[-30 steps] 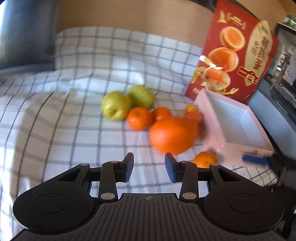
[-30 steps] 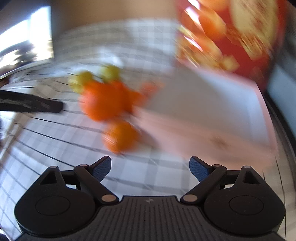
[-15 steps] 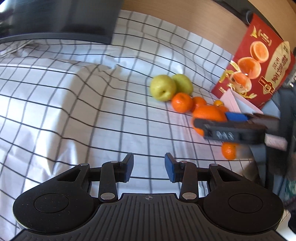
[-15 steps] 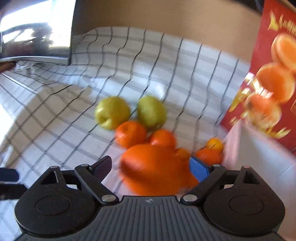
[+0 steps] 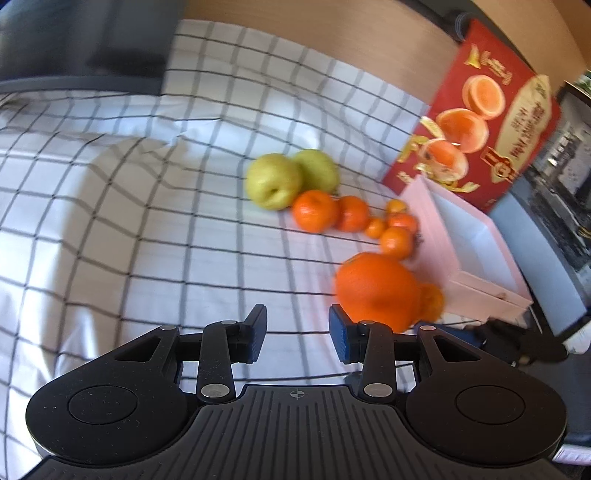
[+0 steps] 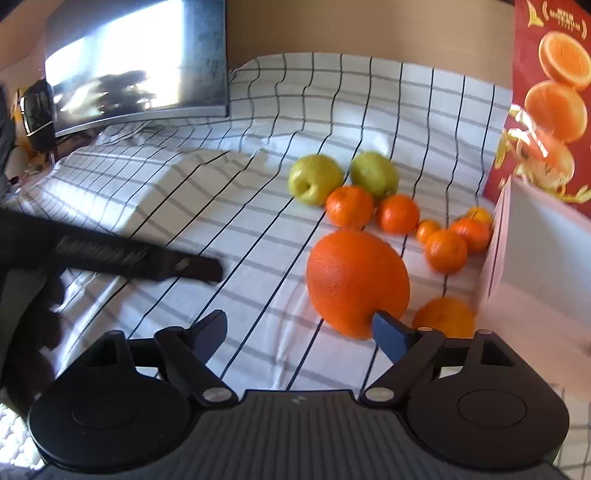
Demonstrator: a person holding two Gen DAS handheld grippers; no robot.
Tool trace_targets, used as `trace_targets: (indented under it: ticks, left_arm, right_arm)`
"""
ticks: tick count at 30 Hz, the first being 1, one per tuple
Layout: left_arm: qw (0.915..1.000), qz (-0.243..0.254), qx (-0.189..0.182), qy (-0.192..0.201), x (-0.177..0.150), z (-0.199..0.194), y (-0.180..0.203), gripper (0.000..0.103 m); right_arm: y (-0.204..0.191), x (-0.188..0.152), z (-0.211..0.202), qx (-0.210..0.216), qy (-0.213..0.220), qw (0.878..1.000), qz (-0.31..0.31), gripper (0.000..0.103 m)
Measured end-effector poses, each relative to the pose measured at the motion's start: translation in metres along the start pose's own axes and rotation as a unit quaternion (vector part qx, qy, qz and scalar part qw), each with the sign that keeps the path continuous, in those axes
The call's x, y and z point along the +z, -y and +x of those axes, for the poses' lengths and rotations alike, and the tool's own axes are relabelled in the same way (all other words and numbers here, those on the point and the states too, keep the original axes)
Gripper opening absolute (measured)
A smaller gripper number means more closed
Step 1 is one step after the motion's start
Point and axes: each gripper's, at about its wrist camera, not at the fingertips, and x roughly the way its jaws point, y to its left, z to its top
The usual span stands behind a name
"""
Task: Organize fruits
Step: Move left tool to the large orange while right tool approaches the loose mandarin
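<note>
Fruits [image 6: 357, 282] lie unsorted on the checked table [image 5: 147, 240] beside the empty pink box [image 5: 476, 243]; both grippers' fingers [image 5: 255, 334] spread, holding nothing.

White black-grid checked cloth [image 6: 332, 110], wrinkled, covers the table and meets a tan wood-tone wall [image 6: 369, 26] behind; dark monitor [image 6: 136, 62] at far left reflects bright glare; strong light falls across the cloth; cluttered dark shelving [image 5: 565, 147] blurred at right.
</note>
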Motion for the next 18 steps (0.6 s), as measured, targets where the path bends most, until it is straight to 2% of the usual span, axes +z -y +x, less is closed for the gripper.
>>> trace_targets:
  ticks: [2,9,13,18]
  left_arm:
    - [0.9998,0.016,-0.008,-0.001,0.001,0.002,0.009,0.041]
    - [0.9967,0.074,-0.032,0.006,0.001,0.006,0.041,0.041]
    - [0.9929,0.115,-0.029,0.007,-0.001,0.011,0.059,0.043]
    - [0.9913,0.127,-0.035,0.004,-0.005,0.011,0.066,0.043]
  right_arm:
    - [0.0,-0.006,-0.003,-0.003,-0.002,1.0,0.008,0.084]
    - [0.016,-0.028,-0.033,-0.054,0.019,0.998,0.026,0.084]
    - [0.033,-0.041,-0.05,-0.092,0.024,0.995,0.041,0.084]
    - [0.055,-0.054,-0.055,-0.121,0.015,0.99,0.078,0.084]
